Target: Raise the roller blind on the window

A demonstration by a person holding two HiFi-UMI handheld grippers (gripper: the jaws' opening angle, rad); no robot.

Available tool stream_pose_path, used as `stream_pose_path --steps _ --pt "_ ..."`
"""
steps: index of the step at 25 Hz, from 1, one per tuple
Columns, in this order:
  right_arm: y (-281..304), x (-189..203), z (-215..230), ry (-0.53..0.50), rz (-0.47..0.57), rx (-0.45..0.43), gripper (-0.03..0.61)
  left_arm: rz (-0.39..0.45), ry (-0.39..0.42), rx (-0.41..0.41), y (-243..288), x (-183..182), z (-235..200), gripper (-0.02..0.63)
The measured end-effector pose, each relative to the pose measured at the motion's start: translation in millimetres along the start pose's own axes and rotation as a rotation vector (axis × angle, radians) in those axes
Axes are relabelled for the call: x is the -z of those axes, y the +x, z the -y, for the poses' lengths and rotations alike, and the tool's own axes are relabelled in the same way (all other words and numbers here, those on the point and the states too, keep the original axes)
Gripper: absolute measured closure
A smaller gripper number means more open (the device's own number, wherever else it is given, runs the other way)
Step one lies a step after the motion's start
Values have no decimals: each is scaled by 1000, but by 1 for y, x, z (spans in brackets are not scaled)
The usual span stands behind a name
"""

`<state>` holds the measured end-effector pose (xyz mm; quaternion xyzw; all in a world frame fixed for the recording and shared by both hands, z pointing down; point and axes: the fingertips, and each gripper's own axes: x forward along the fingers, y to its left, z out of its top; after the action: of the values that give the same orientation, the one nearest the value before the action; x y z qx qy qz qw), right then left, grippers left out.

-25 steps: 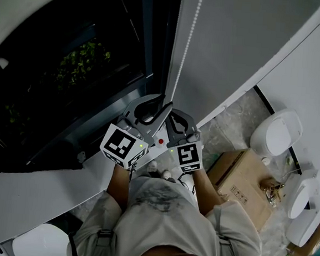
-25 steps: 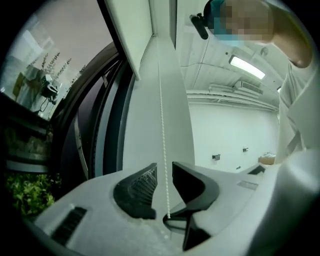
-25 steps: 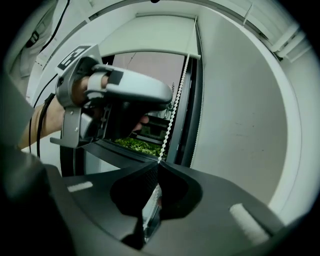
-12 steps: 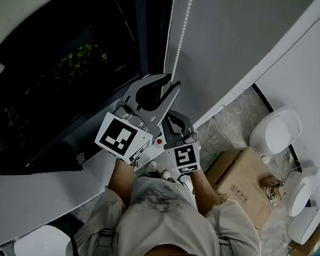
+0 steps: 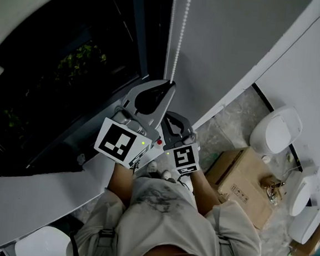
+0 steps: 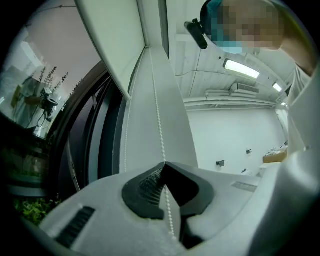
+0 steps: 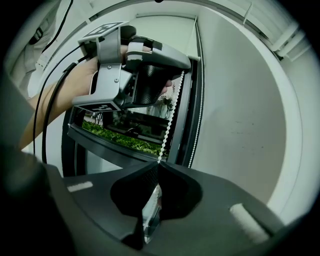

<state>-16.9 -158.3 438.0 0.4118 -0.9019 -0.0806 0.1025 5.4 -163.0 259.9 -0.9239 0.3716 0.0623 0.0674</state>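
Head view: pale grey left tool (image 5: 169,86) up against the white beaded blind cord (image 5: 183,32), just right of the dark-framed window (image 5: 70,72). Black right tool (image 5: 168,120) directly below, nearer the person's body. Brown cardboard box (image 5: 243,181) on the floor, far right.

Left gripper view: left tool (image 6: 164,165) with jaws just closed, pinched together on the cord (image 6: 158,115), beads running between the ribbed pads. White roller blind (image 6: 112,45) at upper left, over the top of the window, dark glass below its hem.

Right gripper view: right tool (image 7: 156,163) with jaws together, clamped on the same strand (image 7: 170,120), straight up from there to the left tool above. Second strand (image 7: 200,100) loose at the right, along the frame. Green foliage (image 7: 125,140) behind the glass.
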Motion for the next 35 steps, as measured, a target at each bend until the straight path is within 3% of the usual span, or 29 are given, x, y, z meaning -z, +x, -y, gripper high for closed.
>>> stream_pose_path --steps 35 --pt "4 107 -24 32 -221 -32 568 -171 -137 2 -11 106 6 603"
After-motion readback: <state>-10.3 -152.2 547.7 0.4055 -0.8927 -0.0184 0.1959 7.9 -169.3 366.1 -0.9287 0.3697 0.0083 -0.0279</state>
